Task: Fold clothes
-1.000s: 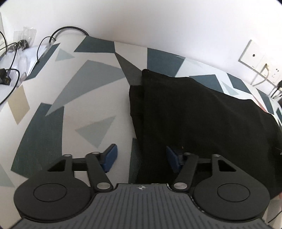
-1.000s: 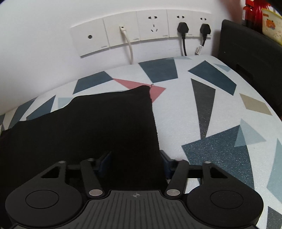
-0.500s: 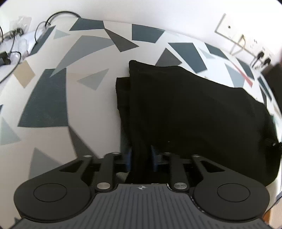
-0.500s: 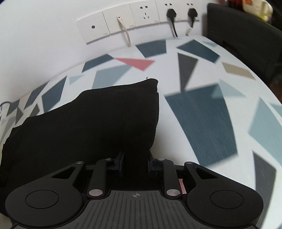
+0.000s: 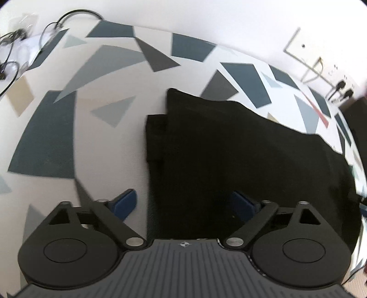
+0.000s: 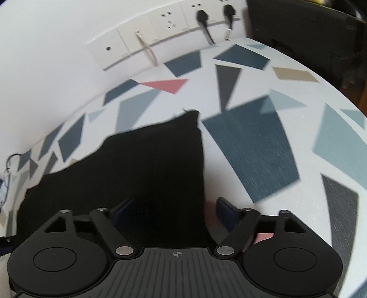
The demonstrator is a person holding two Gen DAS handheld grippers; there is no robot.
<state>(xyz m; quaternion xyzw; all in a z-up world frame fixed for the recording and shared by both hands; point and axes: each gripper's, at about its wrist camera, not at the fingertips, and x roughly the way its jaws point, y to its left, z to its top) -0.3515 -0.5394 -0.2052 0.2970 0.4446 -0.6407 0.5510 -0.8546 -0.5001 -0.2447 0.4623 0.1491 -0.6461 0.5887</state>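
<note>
1. A table with a white cover printed in grey, blue and tan triangles is filling both views, running up against a white wall; its far edge is curving with the fisheye lens.
2. A black garment is lying folded flat on the table, showing in the right wrist view too; in the left wrist view a lower layer is sticking out along its left edge, beyond the top layer; one corner is pointing toward the wall.
3. The left gripper is standing released, jaws spread wide; one blue pad is sitting over bare table just beside the garment's left edge, the other over the black cloth; nothing is being pinched.
4. The right gripper is likewise standing released; its left pad is over the cloth, its right pad over the table beside the garment's right edge; whether the pads are touching the fabric I cannot tell.
5. A row of wall sockets is sitting above the table, with two black plugs and a pale cable plugged in.
6. Loose black cables are lying at the table's far left corner.
</note>
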